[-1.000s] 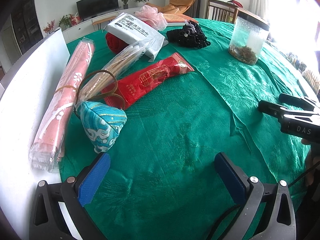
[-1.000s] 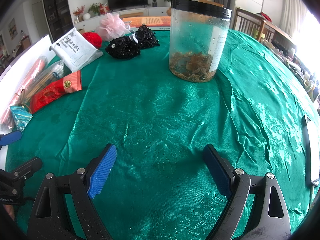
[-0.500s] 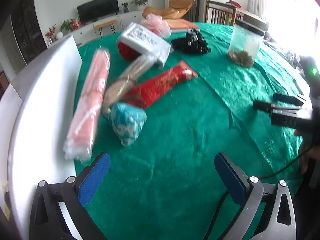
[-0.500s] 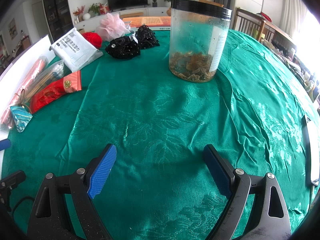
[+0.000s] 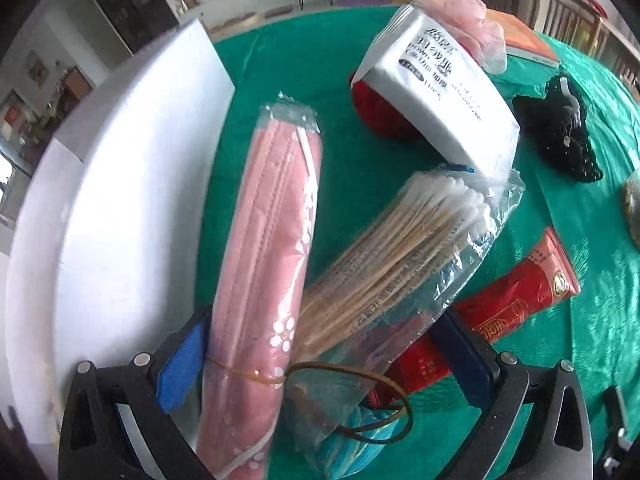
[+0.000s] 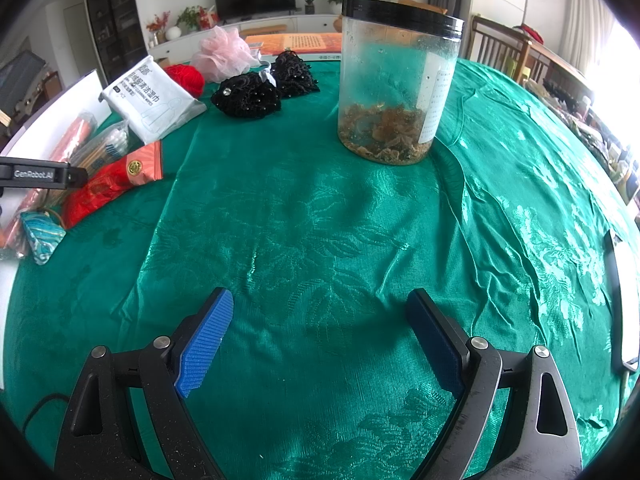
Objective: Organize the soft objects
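Observation:
My left gripper (image 5: 320,356) is open low over the table's left side. Its blue pads straddle the near ends of a pink face-mask pack (image 5: 264,264) and a clear bag of cotton swabs (image 5: 404,256). A teal pouch (image 5: 360,440) with a brown rubber band (image 5: 360,376) lies under the gripper. Beyond are a red packet (image 5: 516,304), a white wipes pack (image 5: 436,92) leaning on a red yarn ball (image 5: 380,116), a pink pouf (image 5: 468,16) and black lace pieces (image 5: 560,128). My right gripper (image 6: 320,336) hangs open over bare green cloth, holding nothing.
A white board (image 5: 100,220) runs along the table's left edge beside the mask pack. A clear jar with a black lid (image 6: 396,88) stands mid-table ahead of the right gripper. An orange book (image 6: 296,42) lies at the back. A flat device (image 6: 624,300) rests at the right edge.
The left gripper has swung left and dropped forward, from over open cloth to straddling the mask pack and swab bag. The right gripper has stayed where it was.

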`<state>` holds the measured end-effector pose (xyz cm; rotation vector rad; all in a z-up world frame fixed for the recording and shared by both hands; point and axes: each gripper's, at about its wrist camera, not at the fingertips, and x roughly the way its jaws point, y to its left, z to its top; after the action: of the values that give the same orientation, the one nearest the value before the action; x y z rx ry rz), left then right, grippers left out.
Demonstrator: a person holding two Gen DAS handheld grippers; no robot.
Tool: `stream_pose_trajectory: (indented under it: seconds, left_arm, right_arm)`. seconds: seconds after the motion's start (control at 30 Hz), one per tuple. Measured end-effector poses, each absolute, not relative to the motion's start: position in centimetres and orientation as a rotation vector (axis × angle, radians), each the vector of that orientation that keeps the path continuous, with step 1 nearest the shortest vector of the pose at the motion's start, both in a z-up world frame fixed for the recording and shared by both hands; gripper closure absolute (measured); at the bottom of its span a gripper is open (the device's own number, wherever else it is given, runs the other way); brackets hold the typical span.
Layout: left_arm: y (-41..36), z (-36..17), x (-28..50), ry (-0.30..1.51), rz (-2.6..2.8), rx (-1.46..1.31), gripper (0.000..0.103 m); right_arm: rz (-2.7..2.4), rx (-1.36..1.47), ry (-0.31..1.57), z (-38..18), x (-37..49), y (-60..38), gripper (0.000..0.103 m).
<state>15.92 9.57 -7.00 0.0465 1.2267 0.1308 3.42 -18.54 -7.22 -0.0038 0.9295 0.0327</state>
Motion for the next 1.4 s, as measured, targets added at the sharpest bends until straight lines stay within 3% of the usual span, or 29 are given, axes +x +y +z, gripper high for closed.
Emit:
stream_pose_trajectory:
  seconds: [0.23,0.4,0.6,0.87,1.4]
  left_arm:
    - [4.6,-4.6,14.6,1.223,-0.623,-0.328,0.002]
    - [6.7,-0.8,12.5,1.081,-0.551,-0.340,0.003]
    - [11.3,-1.5,8.4,0.996,-0.299,-0.307,0.003]
    - [9.5,-7.8,6.6,1.049,-0.200,-0.172,0.003]
    - [7.9,-9.3,5.6,0.967,-0.156,0.065,0.000]
  right_arm:
    - [0.032,-0.003,0.929,-7.2,3.4,-18.5,0.012]
    - [0.034,-0.001,0.929,-7.2,3.4,-18.5,0.012]
    - [0.034,-0.001,0.929,-7.2,3.4,-18.4,0.012]
    - [0.034,-0.001,0.929,-7.2,3.4,-18.4,0.012]
    - [0.033,-0.001,0.928,-7.2,3.4,-18.3,0.012]
